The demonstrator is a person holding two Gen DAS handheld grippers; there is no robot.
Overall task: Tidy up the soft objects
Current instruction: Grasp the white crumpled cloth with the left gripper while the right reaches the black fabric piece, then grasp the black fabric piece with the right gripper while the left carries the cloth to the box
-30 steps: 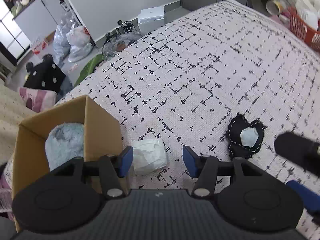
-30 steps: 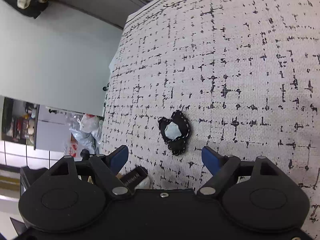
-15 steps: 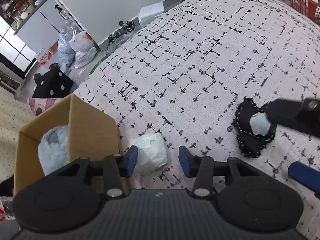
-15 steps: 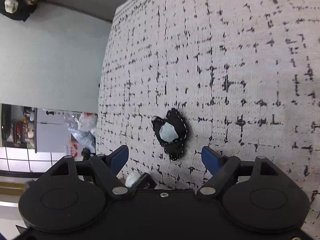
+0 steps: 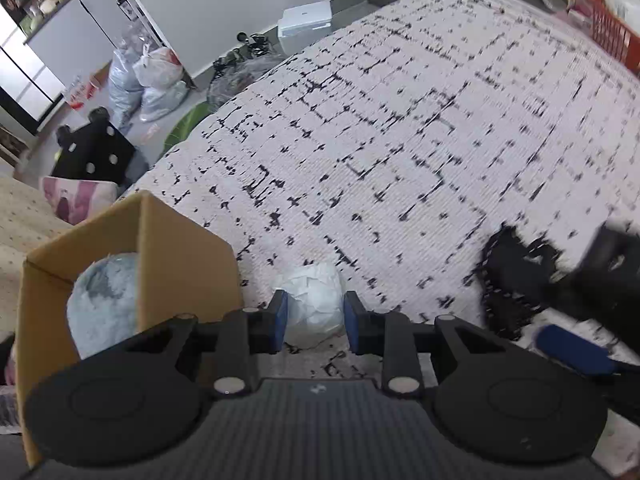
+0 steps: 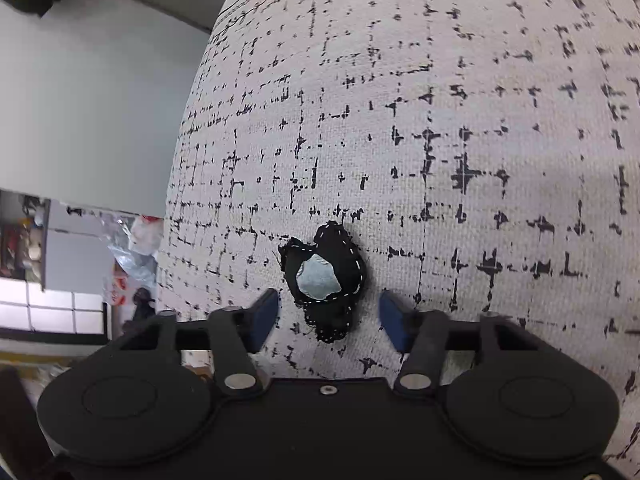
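A crumpled white soft ball [image 5: 314, 302] lies on the patterned bedspread [image 5: 400, 140] beside a cardboard box [image 5: 176, 264]. My left gripper [image 5: 313, 320] has its blue pads against both sides of the ball. The box holds a fluffy pale blue soft object [image 5: 102, 304]. A black stitched soft piece with a pale grey patch [image 6: 324, 276] lies on the bedspread; it also shows blurred in the left wrist view [image 5: 516, 276]. My right gripper [image 6: 328, 314] is open, its fingers on either side of the black piece without touching it.
The bed's edge runs along the left, with bags [image 5: 148, 76], a black dotted object [image 5: 96, 152] and a white device [image 5: 306, 24] on the floor beyond. A red basket [image 5: 612, 36] stands at the far right.
My left gripper has moved forward and narrowed around the white ball. My right gripper has moved closer and straddles the black piece, with its jaws narrower.
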